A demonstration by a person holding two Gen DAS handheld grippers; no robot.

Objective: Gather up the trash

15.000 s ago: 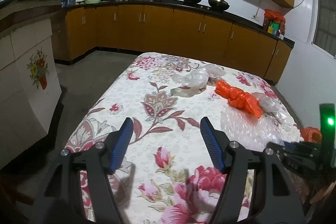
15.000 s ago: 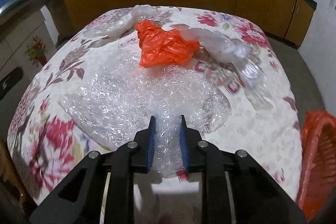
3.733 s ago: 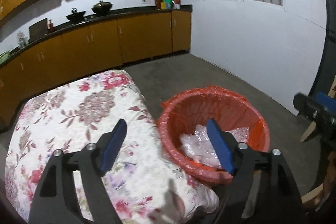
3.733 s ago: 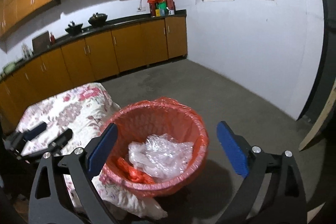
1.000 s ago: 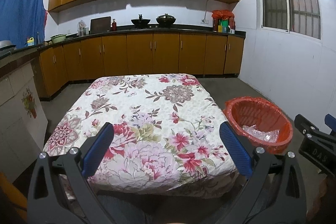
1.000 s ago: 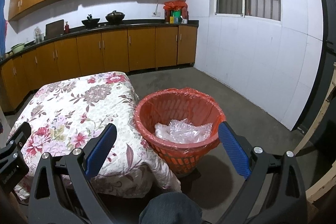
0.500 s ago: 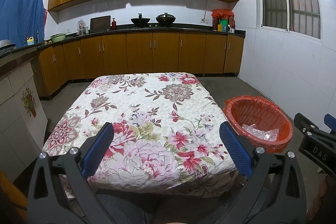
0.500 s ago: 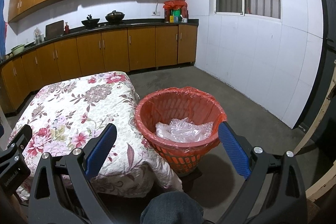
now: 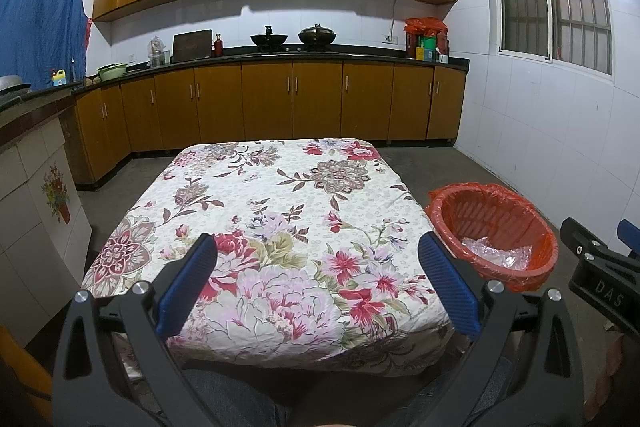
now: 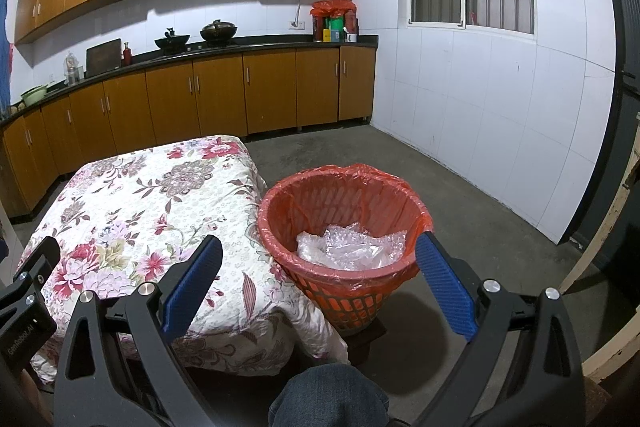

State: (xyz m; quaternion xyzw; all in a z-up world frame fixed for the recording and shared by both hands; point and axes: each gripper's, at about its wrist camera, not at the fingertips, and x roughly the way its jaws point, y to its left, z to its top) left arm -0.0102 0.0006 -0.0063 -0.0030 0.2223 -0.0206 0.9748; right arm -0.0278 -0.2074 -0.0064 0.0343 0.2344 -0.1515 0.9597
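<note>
A kitchen with wooden cabinets (image 9: 280, 99) along the far wall frames a bench (image 9: 280, 219) draped in a flowered cloth, its top bare of litter. Just beside the bench's right edge stands a red basket (image 10: 344, 227) lined with a red plastic bag, its rim close against the hanging cloth; the same basket (image 9: 496, 227) shows at the right of the left wrist view. Inside it lies the collected trash, a crumpled heap of clear bubble wrap (image 10: 352, 247) settled at the bottom. The left tongs (image 9: 320, 279) hang above the near edge of the bench, their blue-padded fingers spread wide and holding nothing. The right tongs (image 10: 320, 275) hover in front of the basket, likewise spread wide and empty, one pad over the cloth and the other past the basket's right rim. A knee in blue jeans (image 10: 332, 395) shows at the bottom of the right wrist view. On the dark countertop at the back sit two black woks (image 9: 292, 37), and further right a cluster of containers topped by a red bag (image 9: 424, 39).
</note>
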